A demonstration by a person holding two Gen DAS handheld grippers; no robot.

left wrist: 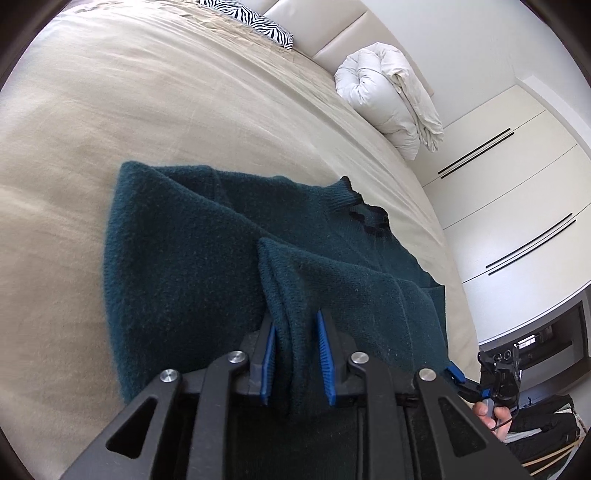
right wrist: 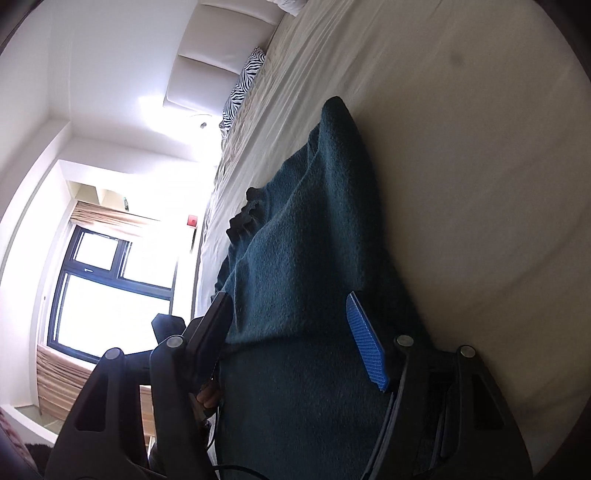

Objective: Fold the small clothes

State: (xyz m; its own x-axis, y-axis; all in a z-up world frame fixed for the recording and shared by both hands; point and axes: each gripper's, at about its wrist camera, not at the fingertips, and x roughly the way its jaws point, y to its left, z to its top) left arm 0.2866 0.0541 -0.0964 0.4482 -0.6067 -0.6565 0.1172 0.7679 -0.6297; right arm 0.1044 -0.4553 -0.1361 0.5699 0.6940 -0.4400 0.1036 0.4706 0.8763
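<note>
A dark teal knit sweater (left wrist: 207, 258) with a black ruffled collar (left wrist: 369, 214) lies on the beige bed, partly folded over itself. My left gripper (left wrist: 295, 317) straddles a raised fold of it. The blue pads (left wrist: 267, 354) stand a little apart, with the fold loose between them. My right gripper (right wrist: 284, 332) is rolled on its side and low over the sweater (right wrist: 306, 229), jaws wide, with cloth spanning the gap beside its blue pad (right wrist: 365, 339). In the left wrist view the right gripper (left wrist: 458, 376) sits at the sweater's near right edge, held by a hand (left wrist: 487, 410).
The beige bedsheet (left wrist: 147, 110) stretches far and left of the sweater. A rolled white duvet (left wrist: 388, 99) and a zebra-print pillow (left wrist: 258, 22) lie by the padded headboard. White wardrobe doors (left wrist: 517, 184) stand past the bed's right edge. A window (right wrist: 110, 288) shows in the right wrist view.
</note>
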